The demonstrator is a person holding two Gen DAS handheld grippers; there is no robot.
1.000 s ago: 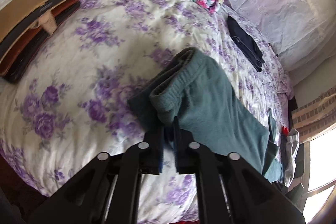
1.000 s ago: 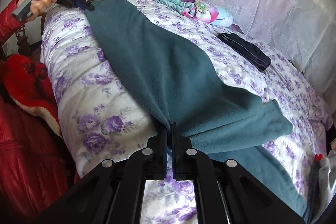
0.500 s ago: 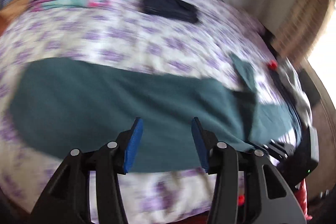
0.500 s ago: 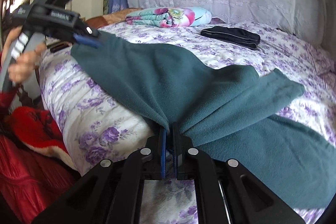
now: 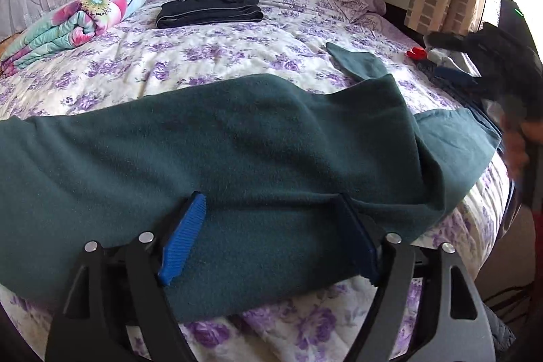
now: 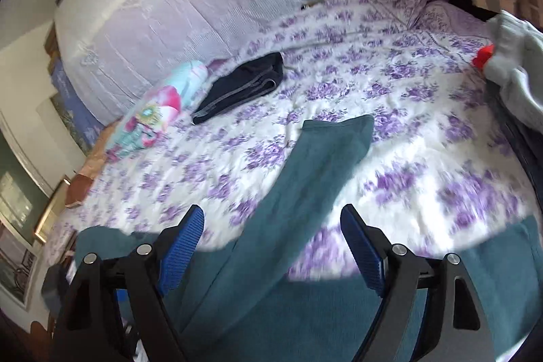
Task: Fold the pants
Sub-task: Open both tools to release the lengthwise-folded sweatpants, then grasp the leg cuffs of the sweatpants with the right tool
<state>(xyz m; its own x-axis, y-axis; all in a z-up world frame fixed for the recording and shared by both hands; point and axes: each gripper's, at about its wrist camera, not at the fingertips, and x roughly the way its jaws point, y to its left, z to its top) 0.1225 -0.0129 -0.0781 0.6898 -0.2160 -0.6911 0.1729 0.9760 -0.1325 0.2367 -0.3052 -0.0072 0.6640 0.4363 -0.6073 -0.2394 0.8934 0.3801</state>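
The teal fleece pants (image 5: 237, 141) lie stretched across the near edge of a bed with a purple-flowered cover (image 5: 220, 53). One leg lies folded over the other, and a corner sticks up at the right. My left gripper (image 5: 271, 202) hovers just over the pants with its jaws opening and nothing gripped. In the right wrist view the pants (image 6: 305, 192) show a leg running away up the bed. My right gripper (image 6: 271, 219) is above them, jaws opening, the cloth below and not pinched. The right gripper shows blurred at the right edge of the left wrist view.
A folded dark garment (image 5: 208, 10) and a rolled floral blanket (image 5: 71, 19) lie at the far side near the lace-covered headboard. A heap of grey and dark clothes with something red (image 6: 509, 56) sits at the bed's right end. A curtain hangs at the far right.
Both grippers let go of the pants and opened wide. The left swung along the bed and now faces across it. The right rose, rolled and pulled off the hem it pinched.
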